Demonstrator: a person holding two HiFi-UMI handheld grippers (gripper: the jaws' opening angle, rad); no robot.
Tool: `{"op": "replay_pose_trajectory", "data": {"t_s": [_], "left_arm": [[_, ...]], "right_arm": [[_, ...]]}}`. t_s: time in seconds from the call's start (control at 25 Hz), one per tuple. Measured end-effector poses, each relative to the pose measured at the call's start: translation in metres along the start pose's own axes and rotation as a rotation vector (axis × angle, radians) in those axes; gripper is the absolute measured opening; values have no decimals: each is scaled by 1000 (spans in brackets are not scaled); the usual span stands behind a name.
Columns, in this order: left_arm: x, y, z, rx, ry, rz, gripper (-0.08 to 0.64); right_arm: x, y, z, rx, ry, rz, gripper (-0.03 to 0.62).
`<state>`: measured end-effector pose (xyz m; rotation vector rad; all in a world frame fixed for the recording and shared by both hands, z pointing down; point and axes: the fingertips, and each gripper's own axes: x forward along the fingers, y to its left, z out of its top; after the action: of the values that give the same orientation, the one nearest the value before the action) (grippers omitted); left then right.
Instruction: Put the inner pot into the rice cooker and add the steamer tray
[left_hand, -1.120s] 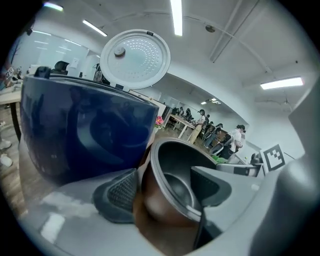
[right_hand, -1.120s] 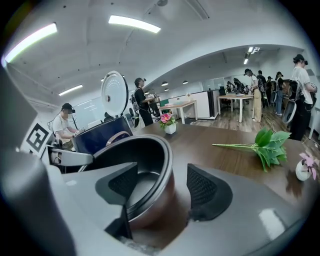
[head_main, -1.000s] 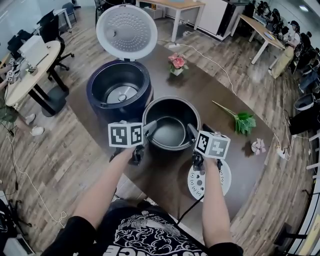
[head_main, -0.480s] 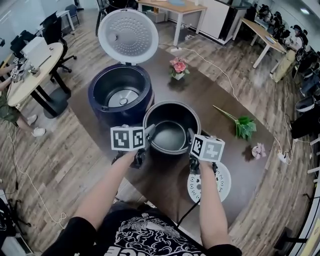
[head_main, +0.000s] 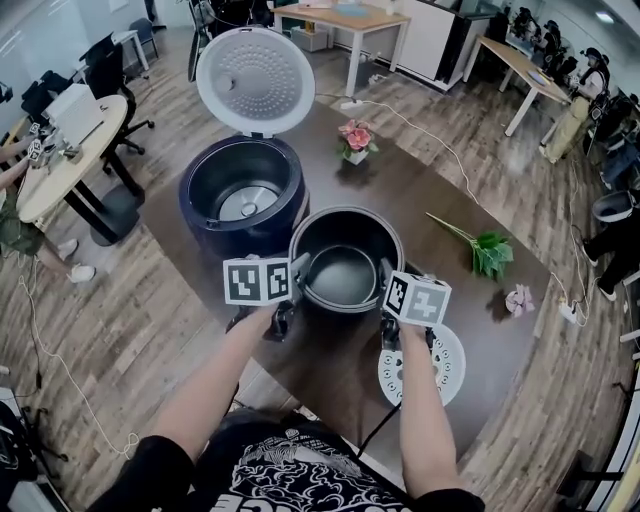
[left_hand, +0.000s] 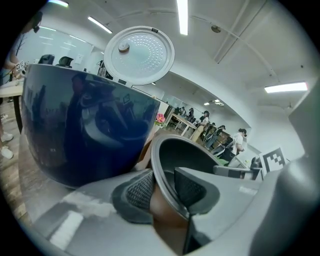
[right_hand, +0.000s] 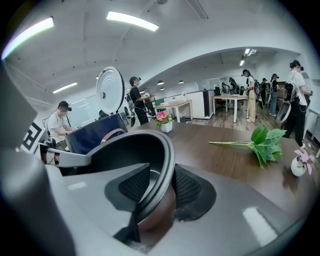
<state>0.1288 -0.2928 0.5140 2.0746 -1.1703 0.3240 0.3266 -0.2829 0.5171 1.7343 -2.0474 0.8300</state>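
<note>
Inner pot (head_main: 345, 262): our left gripper (head_main: 299, 266) at 9 o'clock, right gripper (head_main: 385, 273) at 3, fingers just closed, clamping its rim.

A dark brown desk (head_main: 430, 200) with rounded ends carries everything. At its far left stands the dark blue rice cooker (head_main: 243, 195) with the lid up. Just in front of it is the black inner pot (head_main: 345, 255). The white steamer tray (head_main: 448, 362) lies flat near the front edge. A small pot of pink flowers (head_main: 355, 138) stands further back. On the right side lie a green leafy sprig (head_main: 487, 248) and a small pink flower (head_main: 518, 298).
</note>
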Motion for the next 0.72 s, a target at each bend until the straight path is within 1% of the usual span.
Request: {"op": "replay_pose_trajectory", "data": {"t_s": [0.08, 0.32, 0.72], "left_arm": [[-1, -4, 3, 0, -14, -13, 132], [-7, -25, 21, 44, -54, -62, 132], [-31, -54, 64, 111, -132, -127, 131]], "right_arm": [[-6, -1, 6, -5, -27, -10, 133], [-27, -6, 28, 5, -105, -25, 127], [-70, 5, 77, -5, -256, -31, 126]]}}
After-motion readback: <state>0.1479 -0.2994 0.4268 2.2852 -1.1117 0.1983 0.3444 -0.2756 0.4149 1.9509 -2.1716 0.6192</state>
